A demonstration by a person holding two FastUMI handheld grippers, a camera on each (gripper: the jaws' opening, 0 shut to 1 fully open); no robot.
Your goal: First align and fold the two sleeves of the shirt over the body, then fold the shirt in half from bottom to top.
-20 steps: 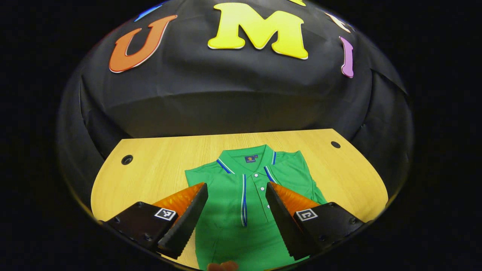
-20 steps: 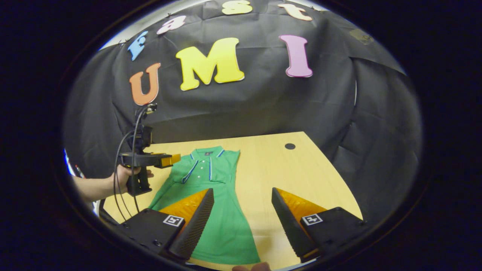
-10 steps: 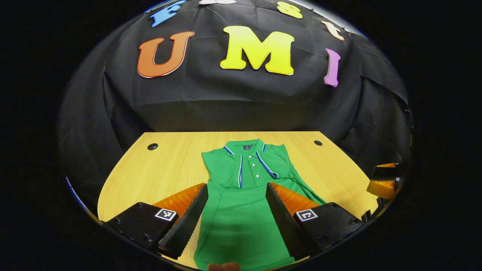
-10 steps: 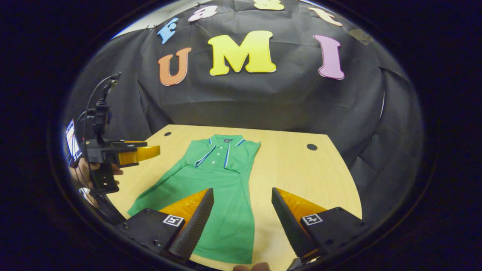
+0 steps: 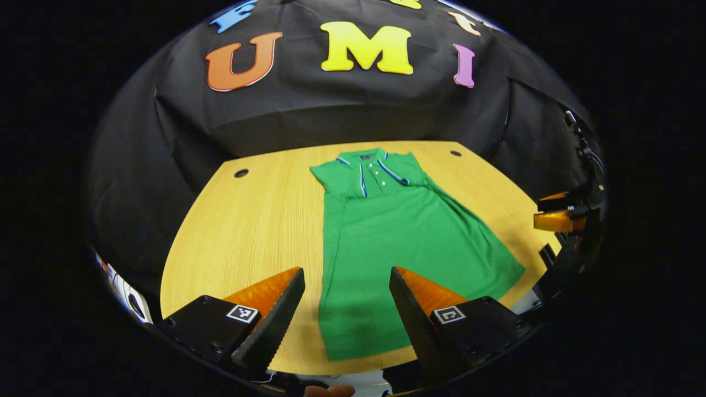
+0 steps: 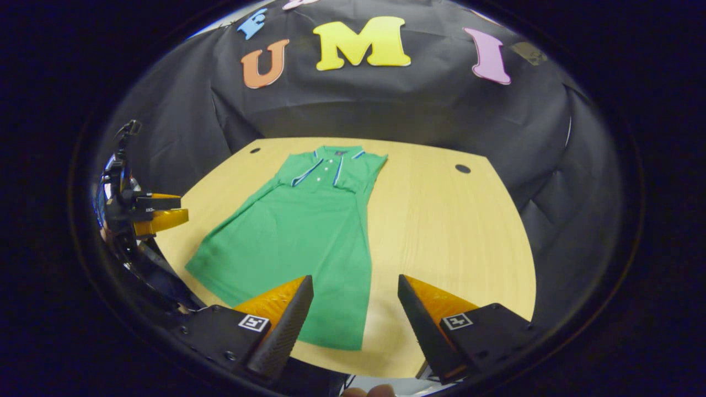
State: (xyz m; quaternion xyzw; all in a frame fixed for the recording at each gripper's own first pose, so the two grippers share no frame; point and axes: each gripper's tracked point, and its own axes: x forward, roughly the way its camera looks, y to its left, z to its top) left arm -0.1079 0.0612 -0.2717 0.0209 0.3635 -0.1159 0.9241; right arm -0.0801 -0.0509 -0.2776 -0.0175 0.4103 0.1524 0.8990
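Shirt (image 5: 386, 242) lies flat on the table (image 5: 248, 231), sleeves folded in, collar far; my left gripper (image 5: 345, 309) and right gripper (image 6: 353, 317) hang spread and empty above the near hem, and uneven corner pinches would skew the upward fold.

Bench (image 5: 248, 231): light wood-grain top, rounded corners, evenly lit from above. Two round dark cable holes near the far edge, one toward each corner (image 5: 241, 173) (image 5: 455, 153). Black cloth wall (image 6: 386, 105) behind and around both sides, hanging in creases and folds, reaching down to the bench's far edge.
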